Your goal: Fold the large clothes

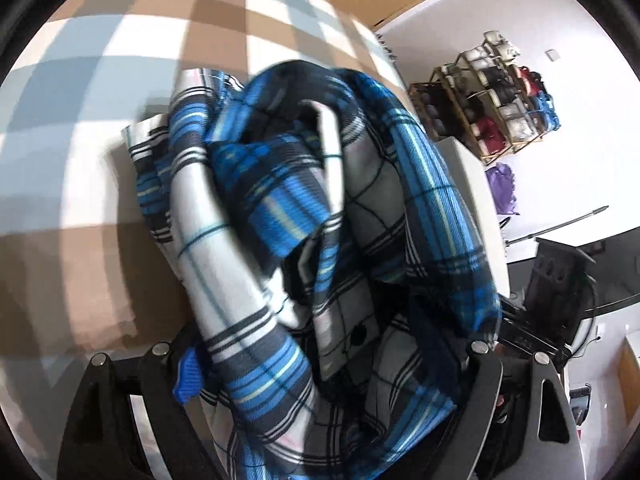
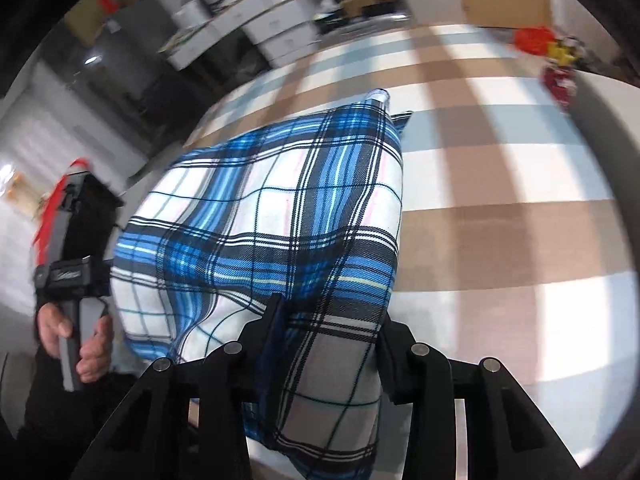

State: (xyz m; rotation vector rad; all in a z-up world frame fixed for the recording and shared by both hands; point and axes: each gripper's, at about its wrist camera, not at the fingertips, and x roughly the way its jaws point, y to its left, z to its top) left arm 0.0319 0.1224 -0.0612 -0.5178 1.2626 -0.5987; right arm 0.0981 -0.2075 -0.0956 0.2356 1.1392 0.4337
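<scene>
Nearest to me in the left wrist view, the left claw (image 1: 320, 364) is standing spread wide, its black fingers (image 1: 486, 384) flanking a bunched mass of the blue, white and black plaid garment (image 1: 280, 208); the cloth is filling the gap and spilling over both sides, so I cannot tell whether the pads are actually pressing on it, and the fingertips themselves are buried under the folds. In the right wrist view, the right claw (image 2: 332, 340) is pinching a gathered strip of the same plaid garment (image 2: 264, 216), with its jaws partly closed and the cloth running down between them and out of the bottom of the picture. Beyond that grip the fabric is billowing outward in a broad sheet, lifted over the checked brown, white and pale-blue surface (image 2: 500, 184), and its far corner is dangling just above the checks. At the left edge I am seeing a person's hand (image 2: 86, 340) wrapped round the handle of the other device, partly cut off by the frame. Farther back, everything is smearing with motion blur: a shelf rack (image 1: 492, 96) of dark and red items against a white wall, and some red and yellow things (image 2: 552, 52) at the far rim of the surface that I cannot make out.
</scene>
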